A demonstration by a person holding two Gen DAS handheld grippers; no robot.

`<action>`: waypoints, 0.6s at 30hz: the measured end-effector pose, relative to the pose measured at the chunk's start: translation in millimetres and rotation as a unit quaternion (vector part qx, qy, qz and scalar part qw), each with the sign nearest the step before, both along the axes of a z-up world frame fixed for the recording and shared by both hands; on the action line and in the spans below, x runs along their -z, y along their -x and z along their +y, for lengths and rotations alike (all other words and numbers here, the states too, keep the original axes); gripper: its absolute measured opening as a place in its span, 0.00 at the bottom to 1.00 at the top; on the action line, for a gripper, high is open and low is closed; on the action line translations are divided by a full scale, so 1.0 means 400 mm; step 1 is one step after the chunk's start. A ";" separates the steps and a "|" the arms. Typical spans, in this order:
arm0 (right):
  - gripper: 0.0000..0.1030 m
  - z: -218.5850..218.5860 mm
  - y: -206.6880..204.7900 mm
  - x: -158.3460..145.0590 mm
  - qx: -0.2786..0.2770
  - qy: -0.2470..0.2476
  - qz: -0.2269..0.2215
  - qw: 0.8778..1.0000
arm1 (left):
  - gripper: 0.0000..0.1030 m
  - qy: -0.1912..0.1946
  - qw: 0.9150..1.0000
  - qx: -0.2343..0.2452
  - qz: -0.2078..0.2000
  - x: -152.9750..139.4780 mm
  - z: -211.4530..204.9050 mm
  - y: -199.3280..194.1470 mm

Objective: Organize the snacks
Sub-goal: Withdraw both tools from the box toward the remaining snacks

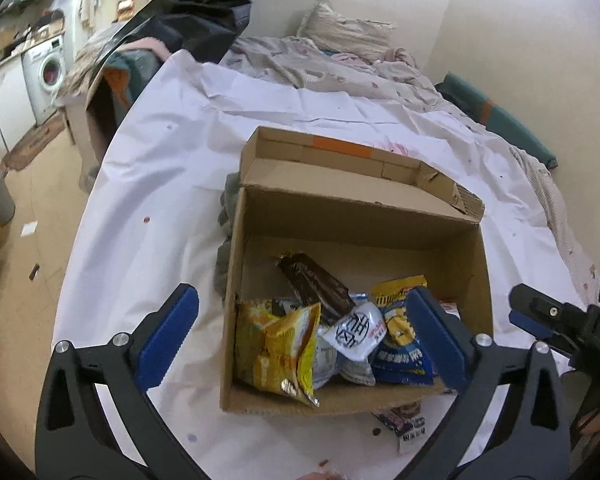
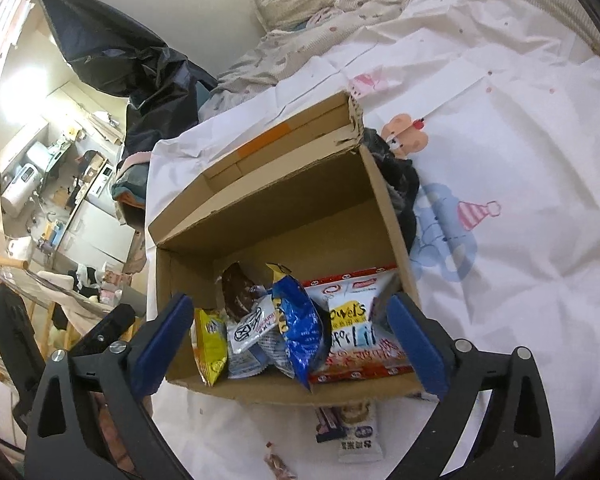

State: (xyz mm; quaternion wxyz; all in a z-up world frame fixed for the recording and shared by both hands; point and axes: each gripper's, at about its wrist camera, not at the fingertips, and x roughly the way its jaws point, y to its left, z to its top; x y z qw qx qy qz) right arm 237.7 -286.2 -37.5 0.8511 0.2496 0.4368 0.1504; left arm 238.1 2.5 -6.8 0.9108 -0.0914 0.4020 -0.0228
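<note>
An open cardboard box (image 1: 360, 216) stands on the white sheet; it also shows in the right wrist view (image 2: 284, 192). Inside lie a yellow packet (image 1: 278, 354), a brown bar (image 1: 314, 284), a white round-logo packet (image 1: 356, 332) and a blue packet (image 1: 402, 354). The right wrist view shows the yellow packet (image 2: 210, 344), a blue packet (image 2: 300, 328) and a red-and-white packet (image 2: 360, 328). My left gripper (image 1: 300, 340) is open and empty above the box's near side. My right gripper (image 2: 288, 344) is open and empty over the box. A loose snack packet (image 2: 358, 432) lies in front of the box.
The bed sheet (image 1: 172, 184) carries a crumpled duvet and a pillow (image 1: 340, 28) at the back. A dark cloth (image 2: 400, 184) lies beside the box. A black bag (image 2: 120, 56) hangs at the left. The right gripper's body (image 1: 560, 320) shows at the right edge.
</note>
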 end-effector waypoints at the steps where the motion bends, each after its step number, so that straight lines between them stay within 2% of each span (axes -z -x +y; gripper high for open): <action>1: 0.97 -0.002 0.008 -0.006 0.002 -0.001 -0.002 1.000 | 0.99 -0.003 1.000 -0.001 -0.001 -0.003 0.000 0.005; 5: 0.98 -0.005 0.047 -0.038 0.003 -0.004 -0.019 1.000 | 1.00 -0.015 1.000 0.002 -0.015 -0.027 0.000 0.043; 10: 1.00 0.004 0.103 -0.054 0.006 0.031 -0.032 0.999 | 1.00 -0.016 0.999 0.003 -0.040 -0.054 0.006 0.099; 14: 1.00 0.000 0.137 -0.047 0.005 0.031 -0.028 0.999 | 1.00 -0.022 0.999 0.003 -0.036 -0.051 0.008 0.132; 18: 1.00 -0.011 0.162 -0.034 0.012 0.026 -0.015 0.999 | 0.99 -0.010 1.000 0.004 -0.016 -0.030 0.015 0.154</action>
